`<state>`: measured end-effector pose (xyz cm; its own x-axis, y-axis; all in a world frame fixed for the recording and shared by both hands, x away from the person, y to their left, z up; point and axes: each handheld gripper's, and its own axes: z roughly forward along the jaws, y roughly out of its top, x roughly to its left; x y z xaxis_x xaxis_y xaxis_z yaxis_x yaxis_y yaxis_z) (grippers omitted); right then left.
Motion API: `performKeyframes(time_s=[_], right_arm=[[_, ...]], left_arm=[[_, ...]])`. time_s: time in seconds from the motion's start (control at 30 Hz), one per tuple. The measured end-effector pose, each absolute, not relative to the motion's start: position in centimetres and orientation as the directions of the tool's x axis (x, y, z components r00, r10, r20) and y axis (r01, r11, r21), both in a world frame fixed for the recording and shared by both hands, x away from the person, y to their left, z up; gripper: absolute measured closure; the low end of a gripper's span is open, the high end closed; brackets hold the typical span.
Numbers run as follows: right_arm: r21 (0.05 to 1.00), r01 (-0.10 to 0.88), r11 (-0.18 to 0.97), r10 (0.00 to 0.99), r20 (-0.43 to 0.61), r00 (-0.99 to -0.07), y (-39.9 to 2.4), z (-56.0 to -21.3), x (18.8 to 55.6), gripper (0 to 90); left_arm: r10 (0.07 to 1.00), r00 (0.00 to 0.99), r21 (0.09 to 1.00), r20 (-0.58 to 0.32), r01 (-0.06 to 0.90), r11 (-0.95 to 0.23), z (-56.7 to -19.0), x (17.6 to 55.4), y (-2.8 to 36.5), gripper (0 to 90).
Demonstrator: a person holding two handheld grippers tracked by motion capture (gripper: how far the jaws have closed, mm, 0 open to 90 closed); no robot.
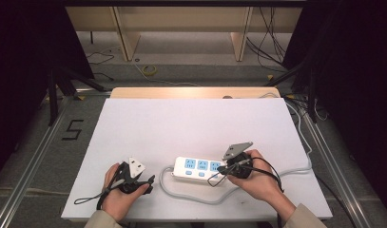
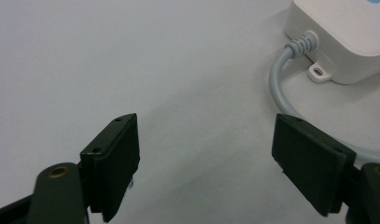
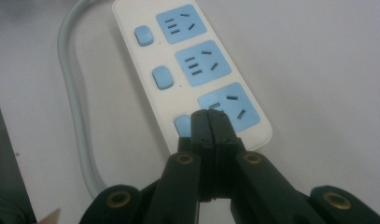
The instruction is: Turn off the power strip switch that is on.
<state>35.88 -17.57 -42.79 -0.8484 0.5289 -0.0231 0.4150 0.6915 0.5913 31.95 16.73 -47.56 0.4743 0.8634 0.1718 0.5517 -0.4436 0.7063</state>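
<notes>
A white power strip (image 1: 197,168) with three blue sockets and three blue switches lies near the table's front edge. My right gripper (image 1: 223,168) is shut with nothing between its jaws. In the right gripper view its tips (image 3: 209,119) rest over the strip (image 3: 197,70) at the nearest switch (image 3: 182,125), beside the nearest socket. My left gripper (image 1: 149,183) sits to the left of the strip, open. In the left gripper view its jaws (image 2: 206,149) stand wide apart over bare table, with the strip's cable end (image 2: 346,37) at the upper right.
The strip's grey cable (image 1: 276,173) loops along the front of the white table top (image 1: 181,118) and runs off to the right. A floor mark "5" (image 1: 72,129) lies at the left. Dark curtains flank the table; wooden legs stand behind it.
</notes>
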Motion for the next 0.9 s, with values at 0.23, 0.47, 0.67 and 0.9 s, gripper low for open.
performKeyframes(time_s=[0.23,0.47,0.67,0.9], right_arm=[[0.589,0.414,0.694,0.525,-0.021,-0.851,-17.3,-42.8,35.9,90.0],[0.582,0.413,0.7,0.519,-0.018,-0.854,-17.0,-42.8,36.0,90.0],[0.572,0.419,0.705,0.52,-0.015,-0.854,-16.7,-43.0,36.0,90.0],[0.566,0.413,0.713,0.51,-0.016,-0.86,-16.4,-43.2,36.2,90.0]], left_arm=[[0.863,0.476,0.706,0.17,0.552,-0.444,-47.6,32.0,16.7,23.2],[0.863,0.475,0.706,0.17,0.552,-0.443,-47.6,32.0,16.7,23.2],[0.864,0.474,0.708,0.17,0.551,-0.442,-47.6,32.0,16.7,23.3],[0.863,0.476,0.707,0.171,0.55,-0.444,-47.6,32.0,16.7,23.3]])
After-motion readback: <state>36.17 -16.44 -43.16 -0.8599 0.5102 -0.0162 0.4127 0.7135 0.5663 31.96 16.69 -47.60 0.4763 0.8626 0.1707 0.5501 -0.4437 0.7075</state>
